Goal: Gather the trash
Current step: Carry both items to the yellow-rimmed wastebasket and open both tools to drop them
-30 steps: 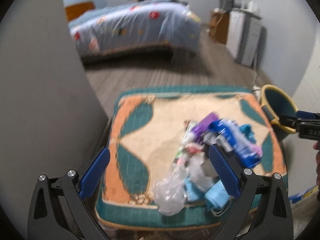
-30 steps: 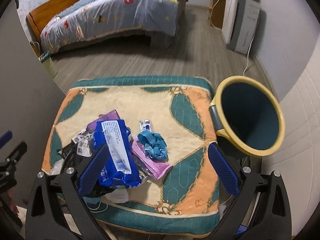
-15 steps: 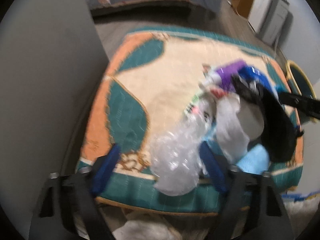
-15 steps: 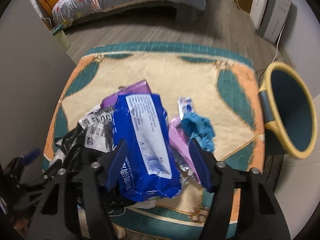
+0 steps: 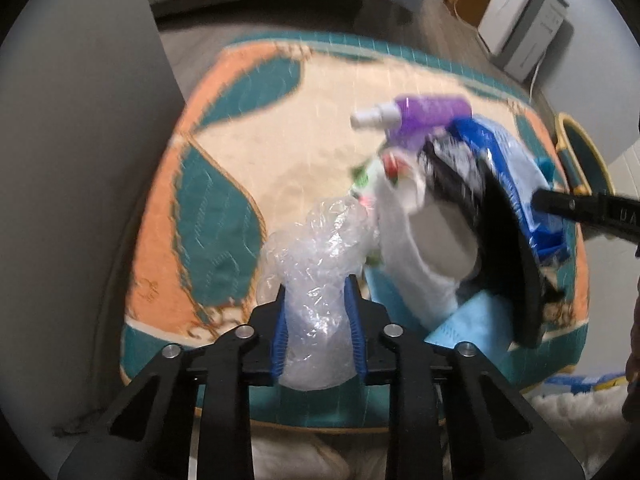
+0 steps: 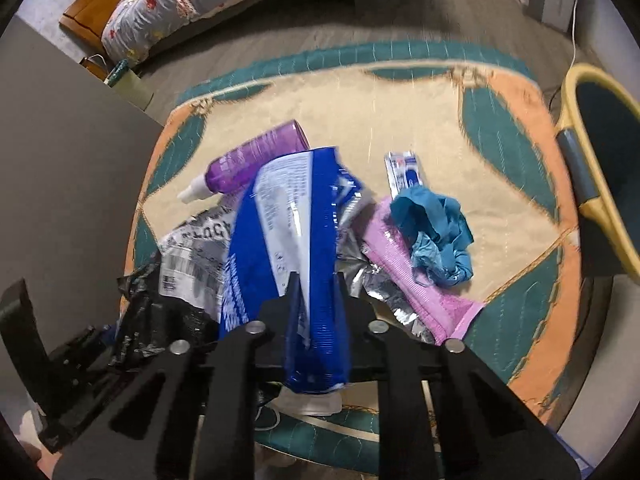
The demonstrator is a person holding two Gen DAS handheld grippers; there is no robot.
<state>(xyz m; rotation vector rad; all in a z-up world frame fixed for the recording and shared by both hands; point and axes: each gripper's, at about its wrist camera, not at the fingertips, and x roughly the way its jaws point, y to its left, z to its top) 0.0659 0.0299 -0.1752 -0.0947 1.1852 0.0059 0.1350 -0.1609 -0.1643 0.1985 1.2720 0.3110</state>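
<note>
— Two grips at once: what have you got hold of?

— My left gripper (image 5: 316,320) is pinched most of the way in on a crumpled clear plastic bag (image 5: 320,256), glossy and see-through, bulging above and below the blue pads. It sits at the near edge of the cushion. My right gripper (image 6: 316,304) is nearly closed on a blue wet-wipe packet (image 6: 288,240) with a white printed label panel; the packet's near end hangs down past the fingers.

— What is around them, left to right?

— In the right wrist view: a black plastic bag (image 6: 160,312) with a grey printed label, a purple spray bottle (image 6: 256,156), the packet, a pink wrapper (image 6: 416,280), a wadded teal glove (image 6: 436,232) on top of it, and a small white-and-blue sachet (image 6: 404,172). Everything lies on a quilted cushion (image 6: 500,128) patterned in cream, orange and teal. A yellow-rimmed bin (image 6: 592,148) stands just beside its right edge. Beyond are grey wood flooring and a bed (image 6: 168,12) with a flowered quilt.

— Which way does the packet run?

— Its long axis runs away from me, leaning slightly left, far end toward the bottle. The bottle lies flat, nozzle pointing left.
</note>
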